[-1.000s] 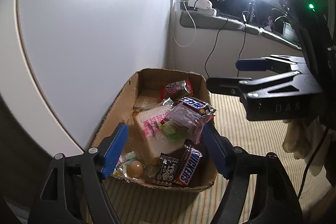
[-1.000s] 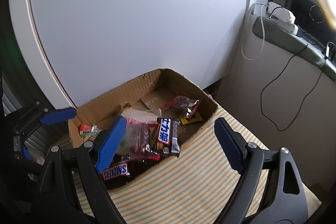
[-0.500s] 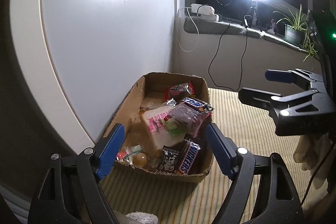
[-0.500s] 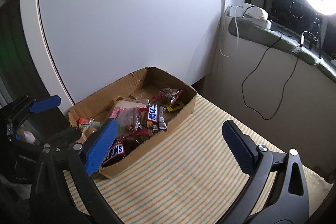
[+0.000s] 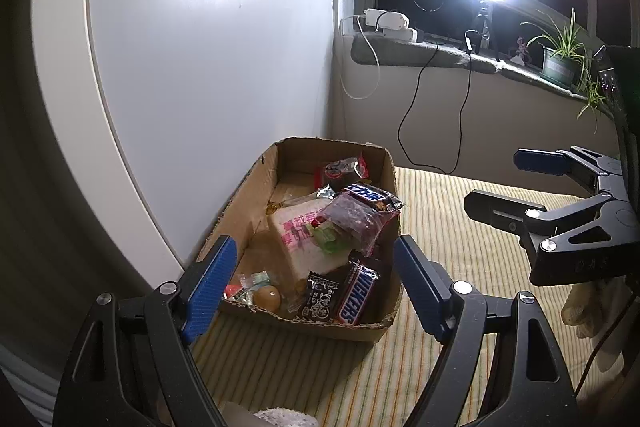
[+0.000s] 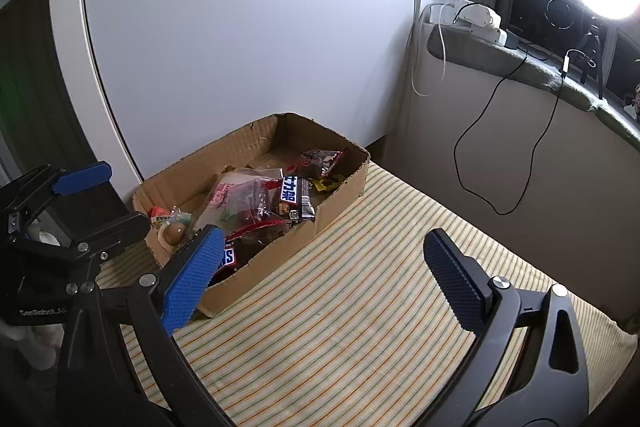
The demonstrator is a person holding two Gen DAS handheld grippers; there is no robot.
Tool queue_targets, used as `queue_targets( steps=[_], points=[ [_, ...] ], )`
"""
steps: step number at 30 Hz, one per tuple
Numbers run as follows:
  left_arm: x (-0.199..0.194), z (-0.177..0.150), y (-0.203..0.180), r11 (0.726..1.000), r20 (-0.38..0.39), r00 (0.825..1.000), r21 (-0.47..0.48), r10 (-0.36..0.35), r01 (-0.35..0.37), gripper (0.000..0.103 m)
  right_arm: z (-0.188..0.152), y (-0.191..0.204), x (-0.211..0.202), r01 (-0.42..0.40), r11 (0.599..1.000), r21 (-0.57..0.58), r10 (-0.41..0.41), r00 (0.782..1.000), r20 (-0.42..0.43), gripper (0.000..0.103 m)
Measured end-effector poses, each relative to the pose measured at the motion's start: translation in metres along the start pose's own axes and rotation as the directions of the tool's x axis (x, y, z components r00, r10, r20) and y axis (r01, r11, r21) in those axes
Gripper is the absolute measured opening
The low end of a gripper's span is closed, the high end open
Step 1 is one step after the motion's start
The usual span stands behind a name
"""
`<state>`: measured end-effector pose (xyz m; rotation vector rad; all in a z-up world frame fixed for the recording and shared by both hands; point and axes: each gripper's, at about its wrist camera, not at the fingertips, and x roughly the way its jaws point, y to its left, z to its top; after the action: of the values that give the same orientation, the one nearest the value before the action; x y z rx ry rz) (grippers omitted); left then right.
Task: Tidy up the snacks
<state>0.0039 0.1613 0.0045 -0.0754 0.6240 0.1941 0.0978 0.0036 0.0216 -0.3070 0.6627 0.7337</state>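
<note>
I judge the sorting nearly done, perhaps finished: every snack I can see lies in the shallow brown cardboard box (image 5: 256, 187), which sits on the yellow-striped cloth (image 6: 360, 327) of the desk against the white panel (image 5: 200, 67), and the bare cloth around it carries no loose packet in either view. Both my tools are empty. My left hand-held gripper (image 5: 314, 283) hovers before the box's near end with its blue-padded fingers (image 5: 208, 283) wide apart, and my right hand-held gripper (image 6: 320, 275) hangs over the striped cloth beside the box, equally spread and holding nothing. Going left to right through the box from the left wrist view: a small green-and-red wrapped sweet (image 5: 250, 281) with a round brown ball (image 5: 269, 297) beside it at the near left corner; a white bread packet (image 5: 304, 239) printed with pink Chinese characters I cannot make out; a small black wrapper with white pattern (image 5: 321, 297); a brown bar reading "SNICKERS" (image 5: 357, 293), partly cut off by its fold; a clear bag of dark dried fruit (image 5: 354, 223) lying on the bread; a second dark bar with white-on-blue Chinese lettering (image 5: 370, 197); and a red-edged packet (image 5: 340, 171) toward the far end, its print too small to read. On my left tool's body, seen from the right wrist, I read "GenRobot.AI".
</note>
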Motion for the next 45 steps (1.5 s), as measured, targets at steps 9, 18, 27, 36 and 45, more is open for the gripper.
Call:
queue_targets(
  steps=[9, 18, 27, 36, 45],
  points=[
    [0.0, -0.002, -0.004, 1.0, -0.001, 1.0, 0.003, 0.004, -0.004, 0.081, -0.002, -0.001, -0.002, -0.001, 1.0, 0.001, 0.001, 1.0, -0.004, 0.102],
    [-0.001, -0.002, -0.006, 1.0, 0.002, 1.0, 0.006, 0.005, -0.005, 0.081, -0.006, -0.008, -0.004, -0.004, 1.0, 0.017, 0.004, 1.0, -0.006, 0.102],
    [-0.001, -0.002, -0.007, 1.0, 0.003, 1.0, 0.006, 0.004, -0.004, 0.081, -0.008, -0.011, -0.004, -0.003, 1.0, 0.02, 0.003, 1.0, -0.006, 0.102],
    [0.0, -0.003, -0.008, 1.0, -0.004, 1.0, 0.005, -0.003, 0.003, 0.081, -0.01, -0.014, -0.004, -0.006, 1.0, 0.024, 0.007, 1.0, -0.011, 0.102],
    [0.0, -0.002, -0.008, 1.0, 0.002, 1.0, 0.003, 0.002, -0.002, 0.081, -0.012, -0.017, -0.002, -0.007, 1.0, 0.029, 0.007, 1.0, -0.015, 0.102]
  ],
)
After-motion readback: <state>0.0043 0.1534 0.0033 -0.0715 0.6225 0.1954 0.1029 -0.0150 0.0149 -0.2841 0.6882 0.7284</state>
